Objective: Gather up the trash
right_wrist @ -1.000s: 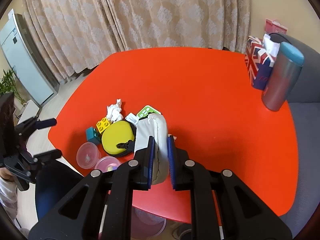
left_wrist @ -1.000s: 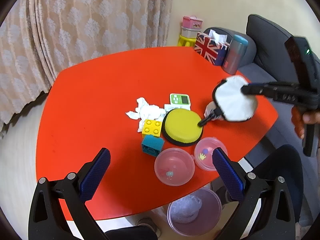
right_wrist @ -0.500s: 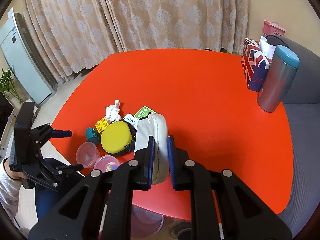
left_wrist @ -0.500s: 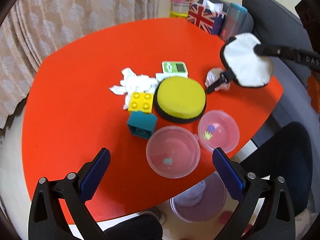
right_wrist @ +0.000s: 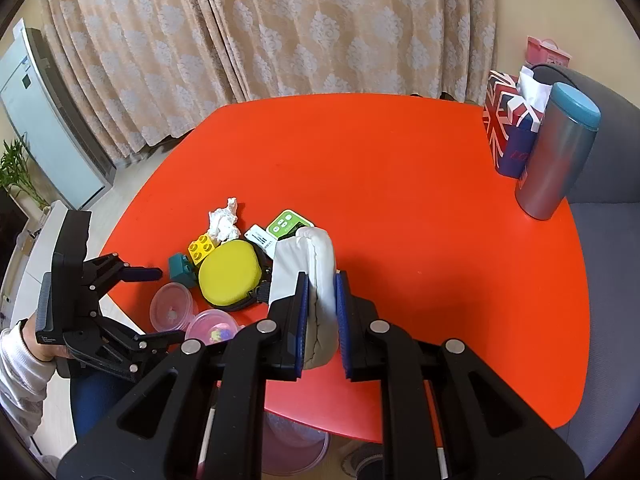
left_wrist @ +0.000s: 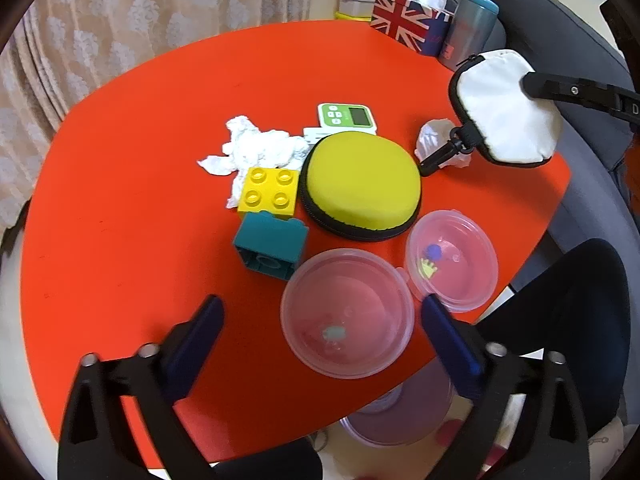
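Observation:
A crumpled white tissue (left_wrist: pixel 256 148) lies on the red table (left_wrist: pixel 120 200) behind a yellow brick (left_wrist: pixel 268 192). A second tissue wad (left_wrist: pixel 436 140) sits by the table's right edge. My left gripper (left_wrist: pixel 320 328) hangs low over the front edge. Its jaws are closing on either side of a clear round container (left_wrist: pixel 346 312), and the pads do not press on it. In the right wrist view, my right gripper (right_wrist: pixel 322 292) is shut on a white pouch (right_wrist: pixel 312 256), held above the table beside the yellow round case (right_wrist: pixel 230 272).
A teal brick (left_wrist: pixel 272 248), a green timer (left_wrist: pixel 346 114) and a second clear container (left_wrist: pixel 452 260) crowd the yellow case (left_wrist: pixel 360 184). A flag tissue box (left_wrist: pixel 408 20) and a tumbler (left_wrist: pixel 472 28) stand at the far edge. A purple bin (left_wrist: pixel 400 412) sits under the table's front.
My left gripper has come down and closer to the table, and its jaws have narrowed around the clear container. The right gripper and its pouch have stayed put.

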